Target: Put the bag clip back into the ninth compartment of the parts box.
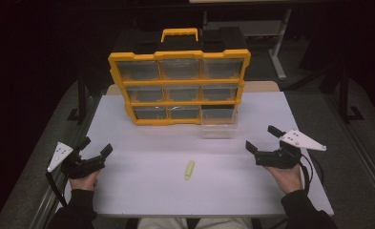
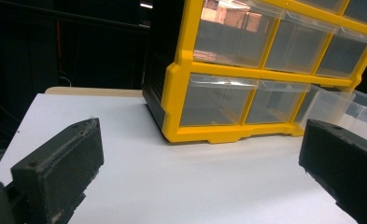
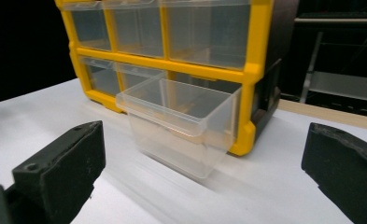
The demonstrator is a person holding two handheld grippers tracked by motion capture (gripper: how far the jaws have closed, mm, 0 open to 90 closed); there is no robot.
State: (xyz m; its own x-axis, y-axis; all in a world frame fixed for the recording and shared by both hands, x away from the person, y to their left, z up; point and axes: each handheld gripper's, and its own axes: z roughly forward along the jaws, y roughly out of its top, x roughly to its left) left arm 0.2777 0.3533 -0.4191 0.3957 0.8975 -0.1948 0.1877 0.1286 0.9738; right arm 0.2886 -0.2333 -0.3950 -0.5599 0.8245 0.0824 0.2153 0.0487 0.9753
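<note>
Nearest the person, a small pale-yellow cylindrical stick (image 1: 189, 170) lies on the white rectangular table (image 1: 142, 191), midway between both hands. The left gripper (image 1: 97, 149) rests at the left edge, jaws spread wide and empty. The right gripper (image 1: 260, 139) sits at the right, jaws equally wide, gripping nothing. Farther back stands a yellow-framed plastic organiser cabinet with clear drawers (image 1: 179, 82); its bottom-right transparent drawer (image 3: 181, 123) is pulled out towards the table.
</note>
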